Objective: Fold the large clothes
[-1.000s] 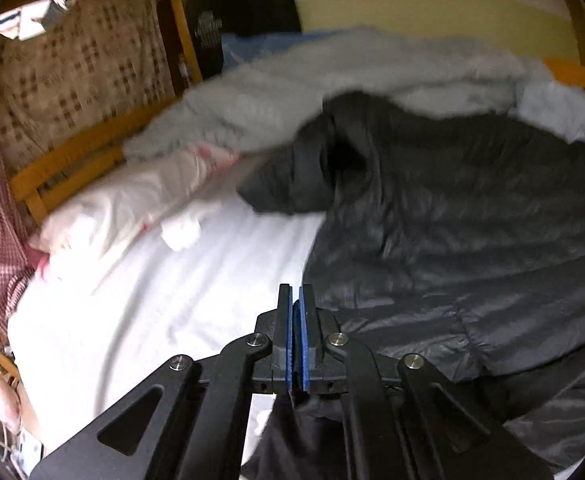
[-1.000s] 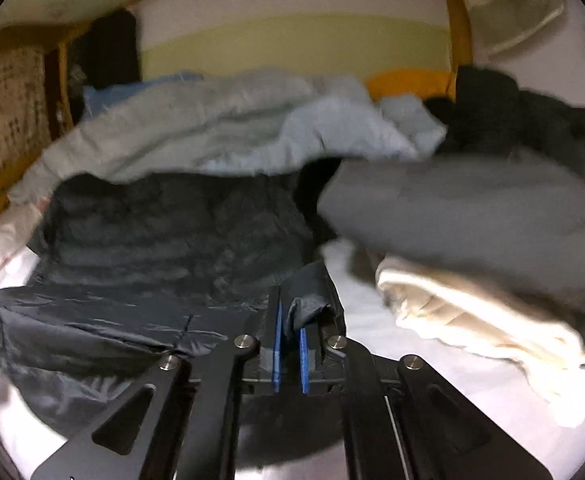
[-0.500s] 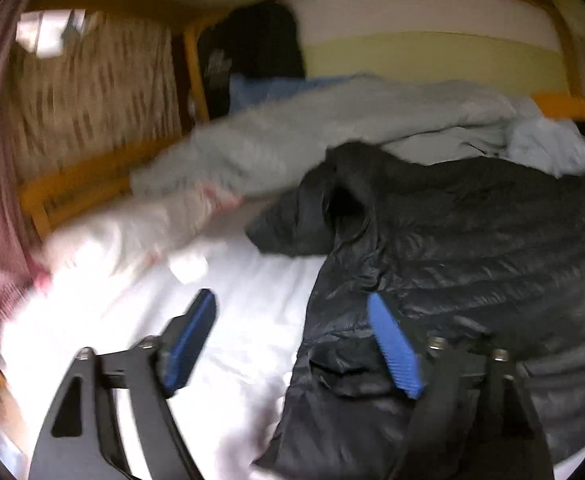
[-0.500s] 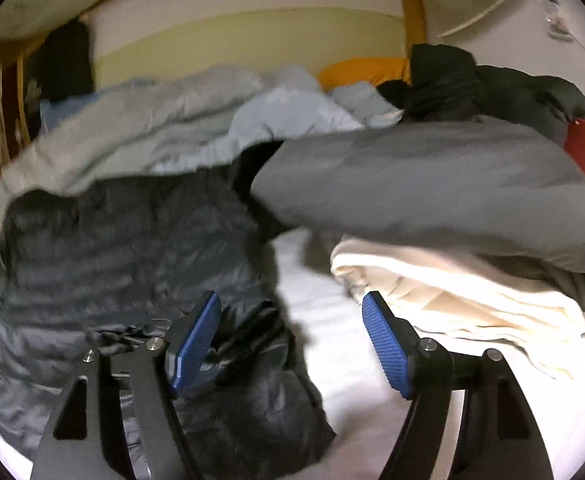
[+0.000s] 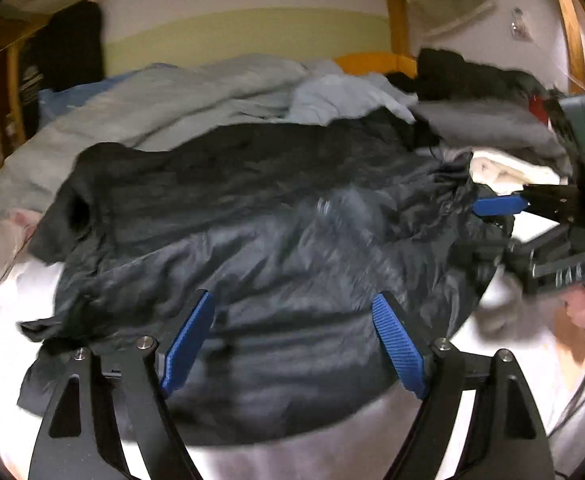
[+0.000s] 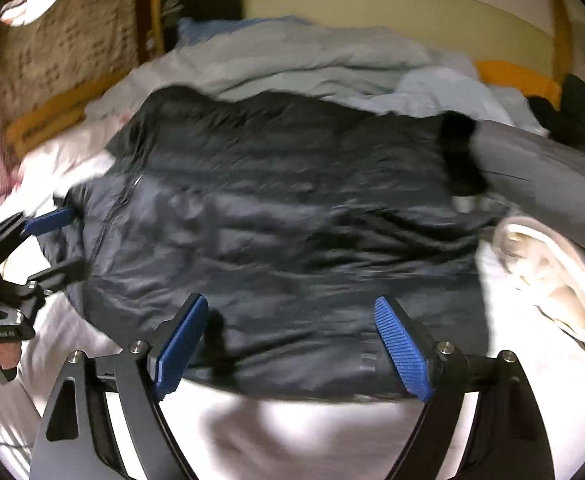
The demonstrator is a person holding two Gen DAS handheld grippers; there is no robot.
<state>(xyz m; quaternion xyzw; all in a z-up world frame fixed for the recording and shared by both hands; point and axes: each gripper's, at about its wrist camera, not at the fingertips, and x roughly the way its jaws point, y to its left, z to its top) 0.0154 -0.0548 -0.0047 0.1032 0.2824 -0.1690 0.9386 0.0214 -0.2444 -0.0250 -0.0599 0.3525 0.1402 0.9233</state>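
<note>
Left gripper (image 5: 292, 344) and right gripper (image 6: 292, 344) both have jaws spread wide with nothing between the blue pads, each hovering over the near hem of the dark quilted jacket (image 5: 260, 232). Jacket lies spread flat across the middle of the white bed sheet (image 6: 292, 436) (frames are motion-blurred, so fine detail is unclear). Behind it a pale grey-blue duvet (image 5: 180, 108) is heaped along the bed's far edge, and a grey garment on cream folded fabric (image 6: 552, 280) sits at the right edge.
</note>
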